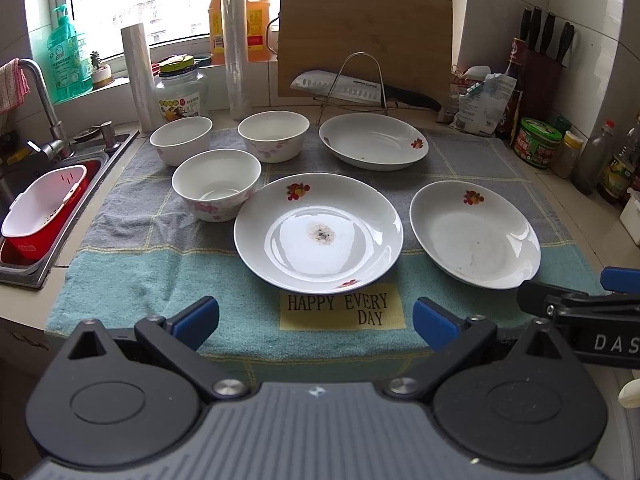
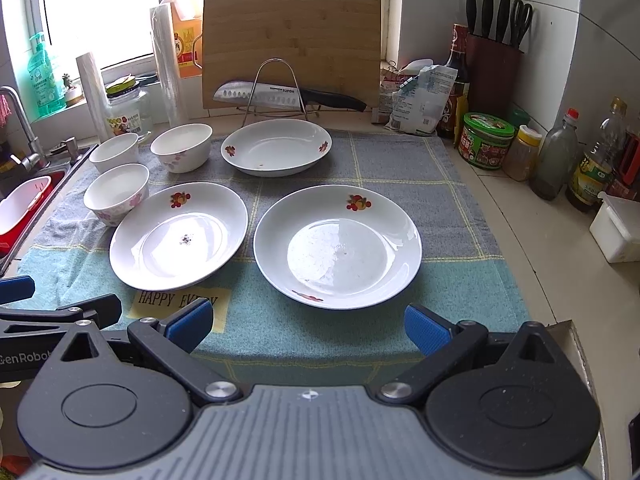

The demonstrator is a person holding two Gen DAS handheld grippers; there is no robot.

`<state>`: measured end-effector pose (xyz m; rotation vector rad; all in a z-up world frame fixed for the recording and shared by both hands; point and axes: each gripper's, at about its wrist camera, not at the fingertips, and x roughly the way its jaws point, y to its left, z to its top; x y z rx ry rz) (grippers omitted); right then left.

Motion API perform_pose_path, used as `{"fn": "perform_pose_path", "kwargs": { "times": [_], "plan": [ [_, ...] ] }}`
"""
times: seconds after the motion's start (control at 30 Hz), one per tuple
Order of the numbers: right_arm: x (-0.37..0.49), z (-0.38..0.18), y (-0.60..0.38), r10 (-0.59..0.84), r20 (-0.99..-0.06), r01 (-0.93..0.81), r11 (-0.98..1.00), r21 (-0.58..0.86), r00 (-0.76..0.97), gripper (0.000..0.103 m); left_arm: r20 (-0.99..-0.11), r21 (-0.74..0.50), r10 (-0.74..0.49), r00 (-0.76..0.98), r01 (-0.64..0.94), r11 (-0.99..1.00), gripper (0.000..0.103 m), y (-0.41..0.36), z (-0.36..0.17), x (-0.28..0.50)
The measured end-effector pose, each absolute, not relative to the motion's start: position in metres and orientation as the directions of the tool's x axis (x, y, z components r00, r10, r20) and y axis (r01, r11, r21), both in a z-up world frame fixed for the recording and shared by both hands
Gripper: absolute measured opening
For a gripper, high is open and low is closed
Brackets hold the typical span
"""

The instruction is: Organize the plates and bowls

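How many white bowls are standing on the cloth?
3. One bowl stands at the back left near the sink, one is to its right beside the far plate, and one is in front, next to the middle plate. None appears hidden.

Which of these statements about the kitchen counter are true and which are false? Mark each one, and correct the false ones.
1. Three plates lie on the cloth. True: the stained plate, the near right plate and the far plate.
2. The three bowls are stacked. False: each bowl stands apart.
3. The left gripper is shut on a plate. False: it is open and holds nothing.
4. A knife rests on the wire rack in front of the cutting board. True.
5. The right gripper is open. True.
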<state>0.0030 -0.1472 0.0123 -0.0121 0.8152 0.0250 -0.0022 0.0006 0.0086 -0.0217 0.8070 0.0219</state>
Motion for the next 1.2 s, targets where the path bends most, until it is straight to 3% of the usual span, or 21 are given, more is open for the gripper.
{"fn": "perform_pose_path", "kwargs": {
  "times": [1.2],
  "plan": [
    [0.0061,0.0149,-0.1438,0.021,-0.716,-0.031,1.0,-0.001,0.698,0.103,-0.725,-0.012,0.025,0.688,-0.048,0.999,0.102,0.0008,0.013,-0.0004]
  ]
}}
